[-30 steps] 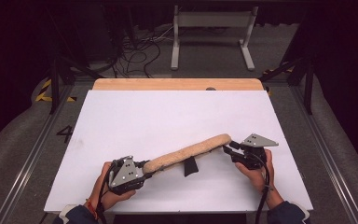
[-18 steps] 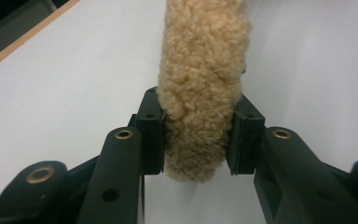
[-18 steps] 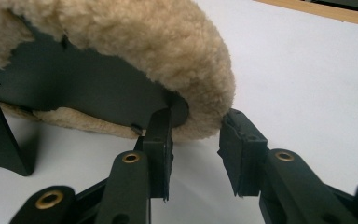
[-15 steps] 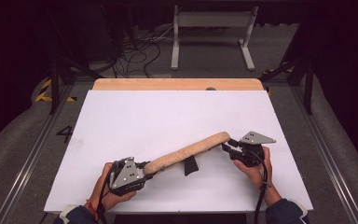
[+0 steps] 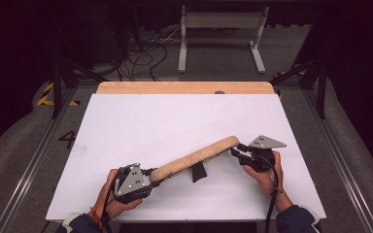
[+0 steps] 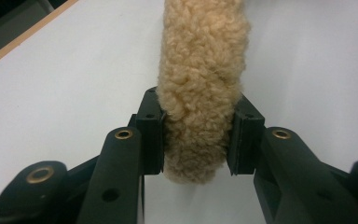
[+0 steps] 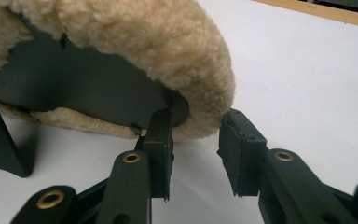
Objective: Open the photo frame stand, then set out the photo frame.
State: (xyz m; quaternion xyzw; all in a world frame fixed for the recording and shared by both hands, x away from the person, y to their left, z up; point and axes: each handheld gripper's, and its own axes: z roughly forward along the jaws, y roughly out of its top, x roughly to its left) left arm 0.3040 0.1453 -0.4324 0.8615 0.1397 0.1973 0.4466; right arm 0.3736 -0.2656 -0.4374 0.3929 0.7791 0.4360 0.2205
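A long tan fleece-covered pad (image 5: 194,158) with a black backing (image 7: 88,88) lies slanted across the near part of the white table (image 5: 175,121). A black piece (image 5: 198,171) sticks out under its middle. My left gripper (image 5: 155,177) is shut on the pad's near-left end, and in the left gripper view both pads squeeze the fleece (image 6: 203,70) from the sides, about my left gripper (image 6: 198,140). My right gripper (image 5: 235,150) holds the far-right end. In the right gripper view one pad presses the black backing and the other the fleece tip (image 7: 121,32), either side of my right gripper (image 7: 196,140).
A wooden strip (image 5: 184,87) runs along the table's far edge. Beyond it stand a white metal frame (image 5: 221,34) and loose cables (image 5: 145,53) on the floor. Rails run along both sides of the table.
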